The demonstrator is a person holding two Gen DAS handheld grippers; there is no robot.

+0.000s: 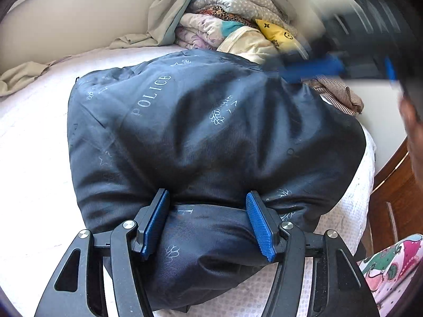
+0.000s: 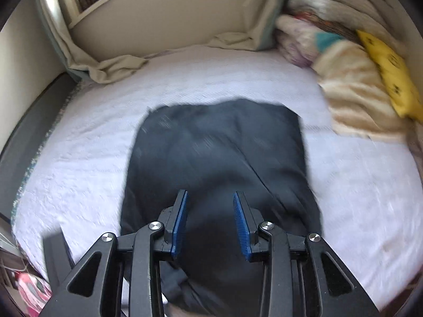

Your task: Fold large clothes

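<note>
- Nearest in the left wrist view, the left gripper [image 1: 207, 220] has its blue pads [image 1: 260, 225] pressed against either side of a thick bunched roll of the dark jacket [image 1: 201, 132], so it is grasping the garment at its near edge.
- The jacket is navy, printed with pale stars, leaf sprigs and the word POLICE, and lies folded into a bulky bundle on the white bedspread [image 1: 34, 158].
- In the right wrist view, the right gripper [image 2: 210, 218] hangs above the same jacket [image 2: 219, 153] with its fingers apart and nothing between them: it is released. This picture is smeared by motion.
- The right gripper [image 1: 317, 68] also shows as a blue-and-black blur at the jacket's far right edge in the left view, just above a striped brown cloth [image 1: 338, 95].
- A patterned pink and green sleeve [image 1: 394, 264] sits at the right edge.
- Farther back, a heap of bedding [image 1: 232, 23] with a yellow pillow [image 1: 277, 33] is stacked in the corner.
- A beige curtain [image 2: 111, 68] trails along the wall onto the bed.
</note>
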